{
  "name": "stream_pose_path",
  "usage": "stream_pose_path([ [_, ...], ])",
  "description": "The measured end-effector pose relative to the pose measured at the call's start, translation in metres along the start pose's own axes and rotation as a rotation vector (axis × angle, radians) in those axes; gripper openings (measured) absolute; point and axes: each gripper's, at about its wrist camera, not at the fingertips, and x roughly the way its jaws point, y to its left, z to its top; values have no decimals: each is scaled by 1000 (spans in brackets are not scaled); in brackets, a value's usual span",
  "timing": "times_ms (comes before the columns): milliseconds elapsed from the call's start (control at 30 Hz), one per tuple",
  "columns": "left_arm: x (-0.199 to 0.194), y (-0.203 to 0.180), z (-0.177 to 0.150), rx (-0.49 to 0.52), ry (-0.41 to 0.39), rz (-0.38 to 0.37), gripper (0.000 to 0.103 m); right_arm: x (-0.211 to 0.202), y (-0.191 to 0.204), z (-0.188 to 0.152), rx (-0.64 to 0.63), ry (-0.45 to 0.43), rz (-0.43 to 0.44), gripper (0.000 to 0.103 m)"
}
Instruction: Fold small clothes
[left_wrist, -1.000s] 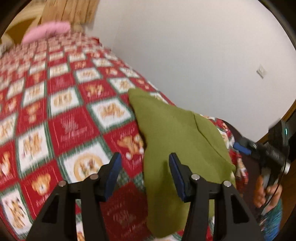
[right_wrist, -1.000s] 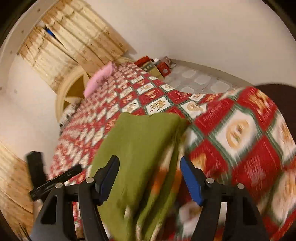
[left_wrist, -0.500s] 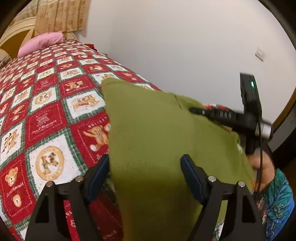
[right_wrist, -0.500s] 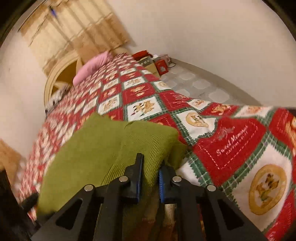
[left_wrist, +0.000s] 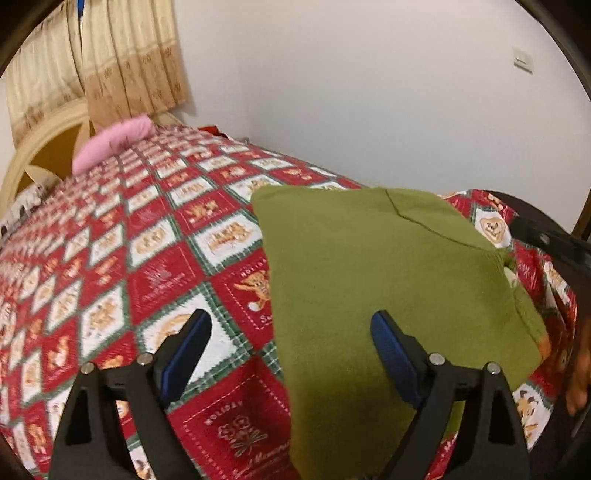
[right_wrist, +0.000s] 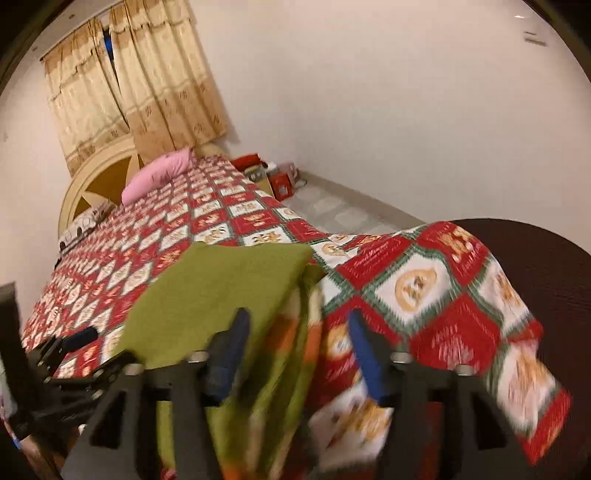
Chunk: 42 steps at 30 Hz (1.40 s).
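A folded olive-green garment (left_wrist: 369, 258) lies near the foot of the bed on the red-and-white teddy-bear quilt (left_wrist: 155, 236). My left gripper (left_wrist: 291, 321) hovers over its near left edge with the jaws opening wide. The cloth passes under the right finger and the pads do not press it. In the right wrist view the green garment (right_wrist: 221, 284) droops over the bed's edge, showing an orange and white underside. My right gripper (right_wrist: 298, 317) stands just off that edge, jaws opening, with cloth seen between them but not pinched. The left gripper (right_wrist: 74, 343) shows at lower left.
A pink pillow (left_wrist: 114, 140) lies at the head of the bed by a cream headboard (right_wrist: 99, 173) and beige curtains (right_wrist: 136, 81). Red boxes (right_wrist: 280, 181) sit on the tiled floor beside the white wall. A dark rounded footboard (right_wrist: 546, 266) borders the quilt's draped corner.
The right gripper, shut on the garment's edge half a second ago, has let go and pulled back. The left jaws have spread wider, and the garment now lies flatter on the quilt.
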Motion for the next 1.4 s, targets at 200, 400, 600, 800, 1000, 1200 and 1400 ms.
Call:
stream_pose_path([
  [200, -24, -3, -7, 3, -23, 14, 93, -23, 35, -25, -38, 9, 4, 69],
  [400, -50, -2, -15, 14, -74, 56, 103, -55, 65, -33, -106, -51, 1, 69],
  [600, -72, 3, -12, -23, -112, 49, 103, -92, 87, -35, -182, -165, -45, 69],
  [800, -94, 6, -14, -47, -154, 34, 103, -124, 91, -36, -151, -240, -64, 78],
  [1000, -119, 8, -17, -56, -217, 43, 103, -142, 86, -38, -128, -257, -75, 78],
  [1200, -139, 8, -21, -53, -272, 60, 103, -158, 87, -37, -102, -287, -69, 78],
  [1400, -157, 12, -24, -81, -316, 48, 103, -169, 95, -38, -128, -314, -57, 78],
])
